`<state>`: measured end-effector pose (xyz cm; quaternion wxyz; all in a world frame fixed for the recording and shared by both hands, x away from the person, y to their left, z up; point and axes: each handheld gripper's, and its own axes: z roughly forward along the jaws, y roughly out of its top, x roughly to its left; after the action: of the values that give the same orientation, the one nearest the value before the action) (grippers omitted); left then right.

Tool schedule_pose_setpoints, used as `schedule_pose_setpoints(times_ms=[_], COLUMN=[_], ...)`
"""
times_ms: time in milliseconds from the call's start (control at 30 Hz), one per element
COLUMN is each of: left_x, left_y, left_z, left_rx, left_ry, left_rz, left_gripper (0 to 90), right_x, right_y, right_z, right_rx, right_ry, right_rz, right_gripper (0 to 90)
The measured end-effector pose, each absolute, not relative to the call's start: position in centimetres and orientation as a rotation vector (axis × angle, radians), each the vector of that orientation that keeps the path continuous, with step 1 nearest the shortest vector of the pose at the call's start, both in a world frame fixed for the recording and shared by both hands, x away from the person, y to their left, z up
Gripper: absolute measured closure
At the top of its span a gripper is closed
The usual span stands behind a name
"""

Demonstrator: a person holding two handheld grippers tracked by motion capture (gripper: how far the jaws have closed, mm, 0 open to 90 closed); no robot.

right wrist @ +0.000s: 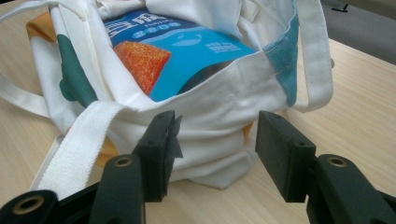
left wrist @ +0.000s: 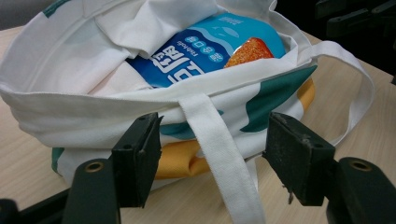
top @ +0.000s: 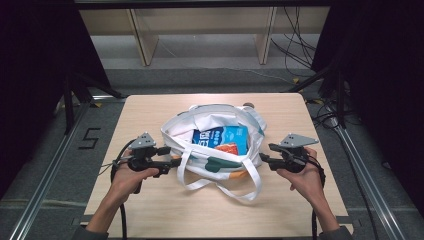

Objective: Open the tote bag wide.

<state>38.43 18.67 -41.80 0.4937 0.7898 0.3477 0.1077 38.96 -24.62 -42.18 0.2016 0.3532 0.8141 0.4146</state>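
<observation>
Both sets of jaws are spread wide with nothing between them but air and bag cloth they aren't pinching. The left gripper (left wrist: 212, 161) points straight at the near-left side of the tote bag (top: 215, 145), and one white strap (left wrist: 219, 154) runs down right through the gap between its jaws, so that's the closest thing to grab on that side. The right gripper (right wrist: 215, 149) faces the opposite end of the bag, jaws bracketing the slumped cloth wall just below the rim, very close or maybe brushing it; hard to say.

The bag sits about mid-table, a bit toward the far edge, mouth open upward, long axis running roughly left to right between the two grippers. So each hand is nearest its own end, pretty symmetric. Inside lies a blue snack packet (top: 220, 139) with an orange picture on it, flat-ish, tilted up against the far wall.

Room-wise: bare table (top: 150, 205) on both flanks and plenty toward the near edge, where the second strap loop (top: 245, 187) flops out.
</observation>
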Motion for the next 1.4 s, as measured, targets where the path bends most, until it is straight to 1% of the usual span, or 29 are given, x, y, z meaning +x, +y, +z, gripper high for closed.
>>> schedule_pose_setpoints(times_ms=[100,133,633,1067,1133,1267,1400], left_x=[38.3,38.2,37.2,36.2,36.0,35.6,35.2], left_y=[18.6,18.5,18.4,18.3,18.2,18.1,18.0], left_z=[-41.9,-42.1,-42.5,-42.7,-42.8,-42.8,-43.0], left_rx=[1.942,1.919,1.934,1.946,1.936,1.938,1.946], left_ry=[0.850,0.849,0.839,0.839,0.834,0.818,0.823], left_rz=[0.271,0.259,0.258,0.249,0.249,0.264,0.245], left_gripper=[33.9,33.4,30.2,29.2,29.1,28.7,28.3], right_x=[38.8,38.8,38.1,37.4,37.5,37.1,36.8], right_y=[-24.6,-24.7,-25.1,-25.4,-25.6,-25.6,-25.6], right_z=[-42.2,-42.2,-42.8,-43.1,-43.1,-43.2,-43.3], right_rx=[0.989,0.984,1.041,1.060,1.021,1.057,1.061], right_ry=[2.272,2.276,2.275,2.270,2.270,2.271,2.269], right_rz=[1.160,1.154,1.158,1.165,1.157,1.165,1.166], right_gripper=[47.9,47.5,43.1,40.4,40.3,39.7,39.4])
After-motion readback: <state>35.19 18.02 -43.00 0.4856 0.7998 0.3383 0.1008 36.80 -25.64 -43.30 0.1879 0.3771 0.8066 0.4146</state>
